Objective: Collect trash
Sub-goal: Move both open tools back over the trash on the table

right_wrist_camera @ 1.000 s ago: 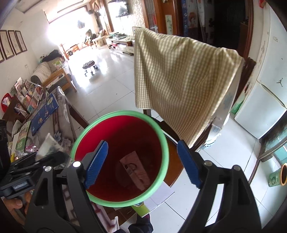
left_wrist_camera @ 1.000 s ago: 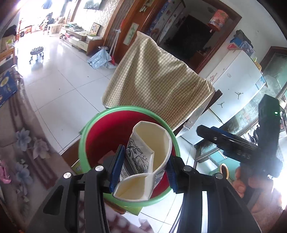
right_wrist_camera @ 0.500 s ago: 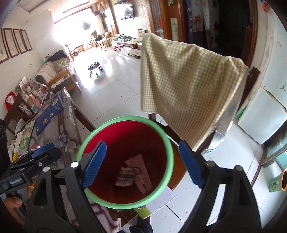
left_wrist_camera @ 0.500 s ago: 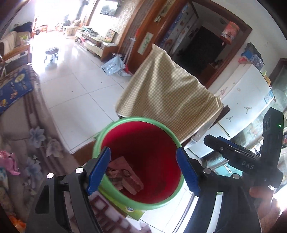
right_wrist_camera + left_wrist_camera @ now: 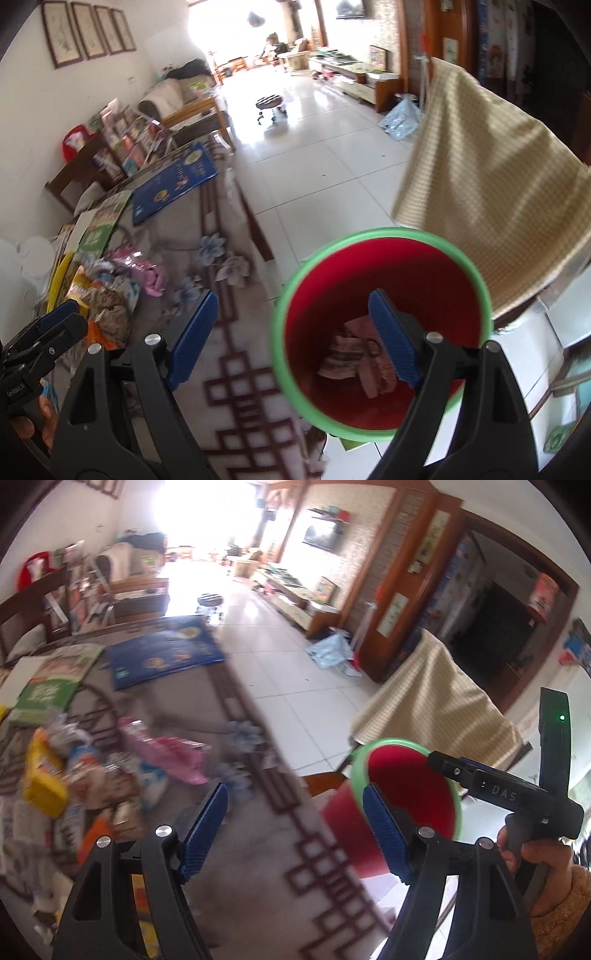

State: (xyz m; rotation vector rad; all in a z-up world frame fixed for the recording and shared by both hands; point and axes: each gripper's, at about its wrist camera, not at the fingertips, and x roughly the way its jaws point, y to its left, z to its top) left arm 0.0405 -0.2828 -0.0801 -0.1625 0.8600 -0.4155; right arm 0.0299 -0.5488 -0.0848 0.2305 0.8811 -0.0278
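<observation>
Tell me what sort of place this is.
Most likely a lived-in family home, an open living and dining room. A wall-mounted television hangs over a low cabinet, a sofa stands by framed pictures, and the cloth-covered table holds books and wrappers.

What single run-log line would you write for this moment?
left claw: open, empty | right claw: open, empty | red bin: crumpled wrappers inside | trash pile: on table
</observation>
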